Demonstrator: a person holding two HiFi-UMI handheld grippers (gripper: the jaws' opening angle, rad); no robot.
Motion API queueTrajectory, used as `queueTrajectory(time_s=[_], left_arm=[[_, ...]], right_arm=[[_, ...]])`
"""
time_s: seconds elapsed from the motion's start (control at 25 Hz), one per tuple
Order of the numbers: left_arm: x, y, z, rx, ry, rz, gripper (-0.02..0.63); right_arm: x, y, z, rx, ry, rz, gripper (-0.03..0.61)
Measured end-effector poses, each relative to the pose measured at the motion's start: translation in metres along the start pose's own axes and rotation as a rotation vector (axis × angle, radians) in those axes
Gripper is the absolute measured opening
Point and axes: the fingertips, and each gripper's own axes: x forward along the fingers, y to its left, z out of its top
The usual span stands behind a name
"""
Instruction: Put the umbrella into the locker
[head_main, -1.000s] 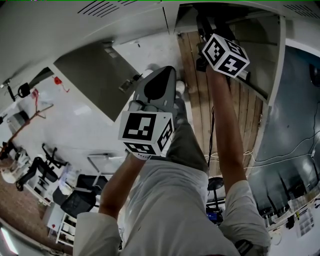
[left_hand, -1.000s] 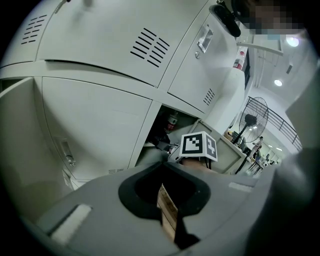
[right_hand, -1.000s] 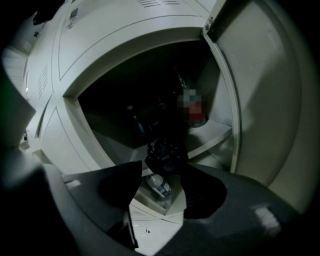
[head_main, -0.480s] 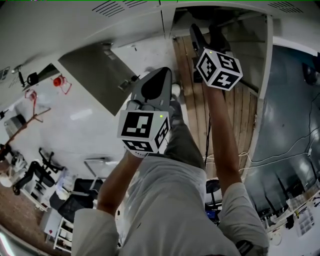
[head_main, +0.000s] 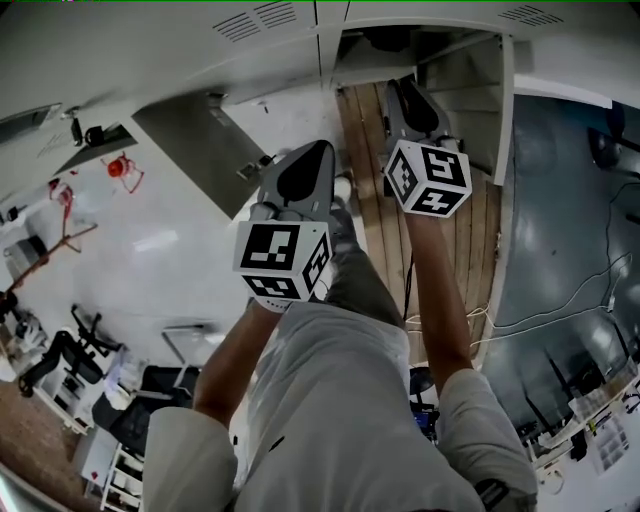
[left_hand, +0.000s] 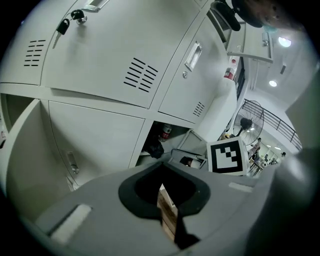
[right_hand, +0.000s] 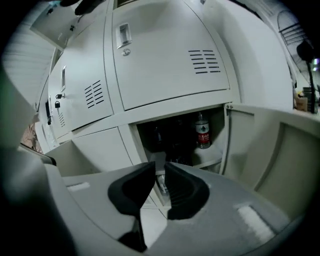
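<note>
Inside the open locker (right_hand: 176, 116), a shelf (right_hand: 206, 158) carries an upright bottle (right_hand: 202, 131) beside a dark bundle (right_hand: 170, 140).

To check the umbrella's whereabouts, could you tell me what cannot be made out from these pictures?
- Umbrella: right gripper view, the open locker is too dark inside to show it.
- Bottle label: too small to read, right gripper view.
- Locker door: cut off by that view's right edge.

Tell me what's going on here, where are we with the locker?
A person faces the open locker, a gripper in each hand. The right gripper has just been closing its jaws, with nothing between them; the left gripper is shut and empty too. Inside, a bottle stands beside something dark; I can't tell whether it's the umbrella.
</note>
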Motion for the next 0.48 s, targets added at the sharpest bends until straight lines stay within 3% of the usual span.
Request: queueTrajectory(time_s=[0.2,0.48], left_arm=[[-0.011,-0.005,0.007,0.006,-0.010,-0.008,0.018],[-0.030,-0.009,0.022,0.018,-0.036,-0.008,0.018]], right_arm=[[-0.025,0.004,0.012,-0.034,-0.013,-0.027,0.003],[-0.061,0.022,0.031,-0.068,-0.028,0.001,0.002]])
